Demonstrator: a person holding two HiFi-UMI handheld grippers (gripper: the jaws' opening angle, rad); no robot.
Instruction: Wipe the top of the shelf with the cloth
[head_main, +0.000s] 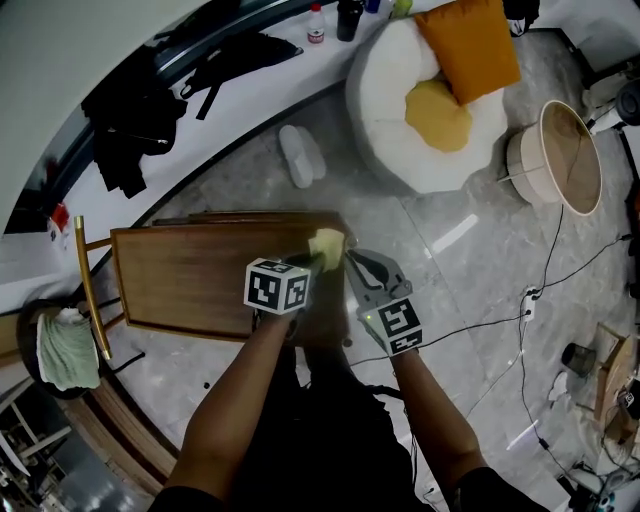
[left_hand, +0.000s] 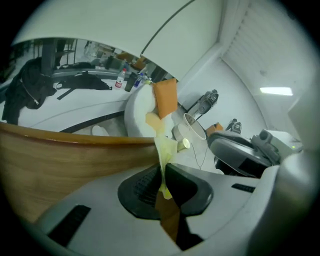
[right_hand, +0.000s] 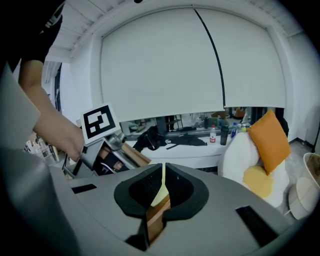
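Note:
A small yellow cloth (head_main: 327, 243) lies at the far right corner of the wooden shelf top (head_main: 200, 280). Both grippers hold it. My left gripper (head_main: 315, 259), under its marker cube, is shut on the cloth (left_hand: 165, 145), which stands up in a thin fold between the dark pads (left_hand: 145, 185). My right gripper (head_main: 352, 261) comes in from the right edge of the shelf and is also shut on the cloth (right_hand: 159, 196). In the right gripper view, the left gripper's marker cube (right_hand: 100, 122) sits close on the left. Brown shelf wood (left_hand: 50, 160) fills the left of the left gripper view.
A white beanbag chair (head_main: 400, 110) with an orange cushion (head_main: 470, 45) stands beyond the shelf. A round lamp shade (head_main: 565, 155) is at the right, with cables (head_main: 540, 290) on the floor. Black clothes (head_main: 130, 130) lie on the white ledge. A green towel (head_main: 65, 350) hangs at the left.

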